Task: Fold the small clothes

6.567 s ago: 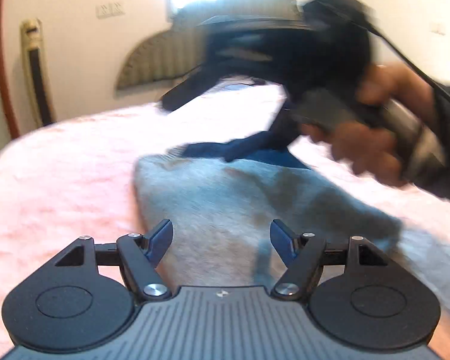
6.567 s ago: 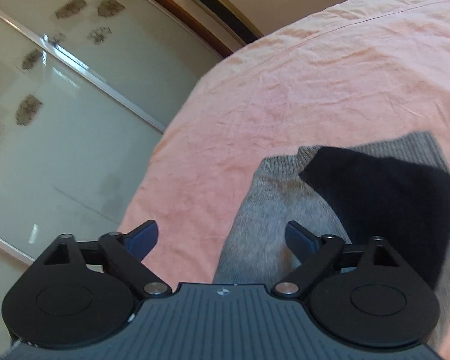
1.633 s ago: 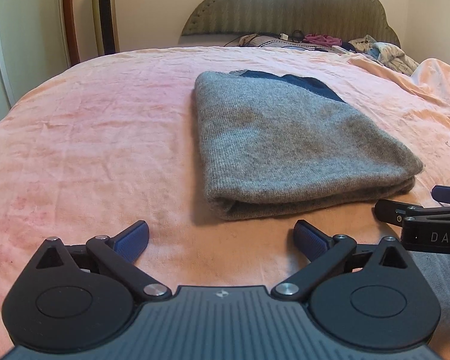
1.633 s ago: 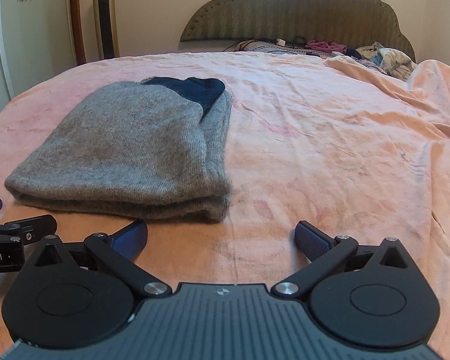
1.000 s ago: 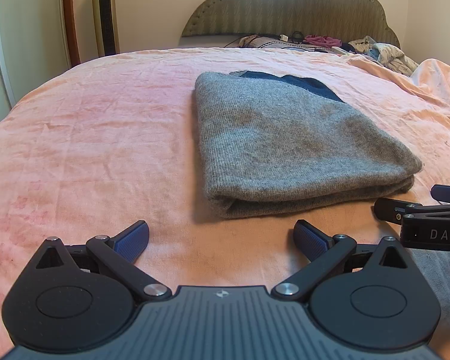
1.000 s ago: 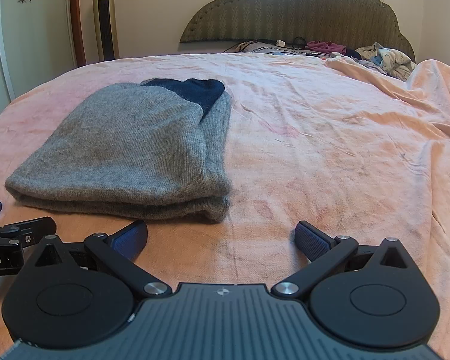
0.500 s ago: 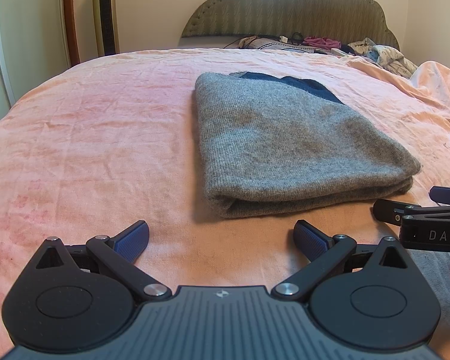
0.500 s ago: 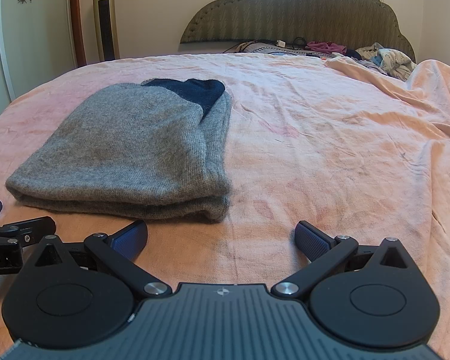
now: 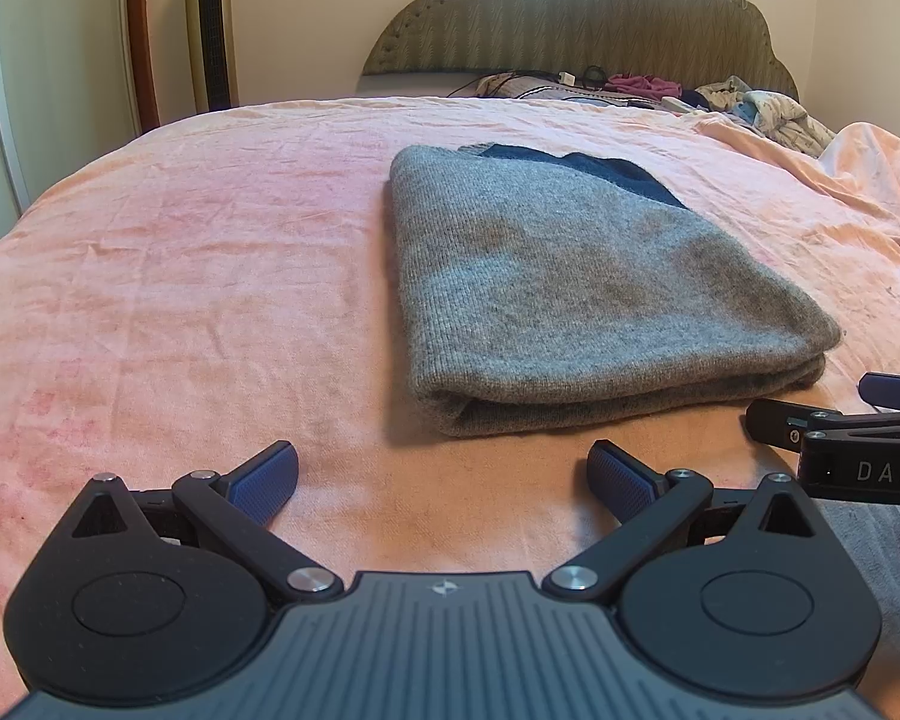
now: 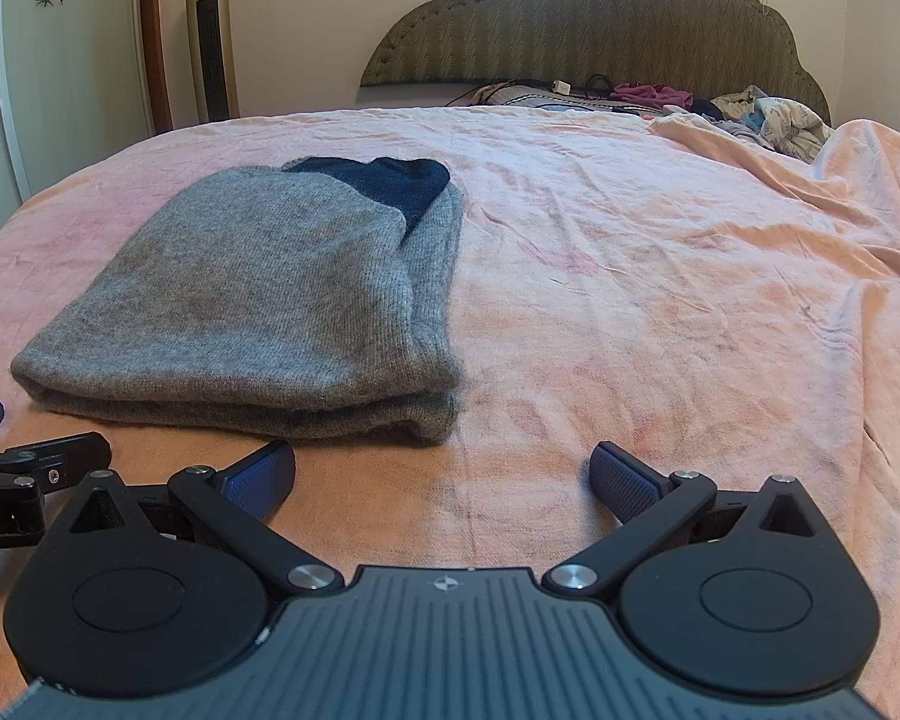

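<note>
The grey knitted sweater [image 9: 570, 288] lay folded on the pink bed [image 9: 180, 276] — apparently finished; both hand-held grippers [image 9: 443, 474] [image 10: 443, 474] gaped empty.

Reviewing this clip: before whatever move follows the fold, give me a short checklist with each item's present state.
1. Left gripper open and holding nothing: ok.
2. Right gripper open and holding nothing: ok.
3. Both grippers apart from the grey sweater: ok.
4. Sweater folded into a compact stack on the pink bedspread: ok.
5. Edges aligned: not ok; a dark navy part sticks out at the far end, and the lower layer shows along the right side.
6. More clothes waiting to be folded: cannot tell; only a pile by the headboard.
</note>
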The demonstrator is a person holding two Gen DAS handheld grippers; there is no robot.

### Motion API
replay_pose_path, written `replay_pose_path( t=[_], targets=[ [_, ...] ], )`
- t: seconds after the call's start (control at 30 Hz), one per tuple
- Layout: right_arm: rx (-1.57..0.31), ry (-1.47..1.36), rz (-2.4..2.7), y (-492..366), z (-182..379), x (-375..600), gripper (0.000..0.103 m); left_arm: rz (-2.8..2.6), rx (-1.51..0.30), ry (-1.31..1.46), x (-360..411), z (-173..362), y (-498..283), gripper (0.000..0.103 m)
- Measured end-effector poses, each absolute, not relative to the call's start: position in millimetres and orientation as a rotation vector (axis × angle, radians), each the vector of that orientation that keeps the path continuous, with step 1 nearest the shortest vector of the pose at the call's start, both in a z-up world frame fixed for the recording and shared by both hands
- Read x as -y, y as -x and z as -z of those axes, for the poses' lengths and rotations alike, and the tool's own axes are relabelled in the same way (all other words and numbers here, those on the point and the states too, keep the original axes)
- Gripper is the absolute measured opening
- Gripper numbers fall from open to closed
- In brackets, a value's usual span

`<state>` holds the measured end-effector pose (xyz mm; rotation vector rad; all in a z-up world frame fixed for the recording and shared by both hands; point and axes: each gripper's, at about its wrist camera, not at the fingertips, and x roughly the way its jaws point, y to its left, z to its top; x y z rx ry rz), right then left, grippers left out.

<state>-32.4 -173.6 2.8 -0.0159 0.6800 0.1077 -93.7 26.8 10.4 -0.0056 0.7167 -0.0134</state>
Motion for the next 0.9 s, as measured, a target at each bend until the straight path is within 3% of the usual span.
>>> replay_pose_path(
  t=[0.9],
  targets=[
    [-0.679,0.015,-0.106,33.0,-2.8,173.3,0.103,-0.010,-0.723,-0.006,-22.7,-8.9,91.5,0.103]
  ],
)
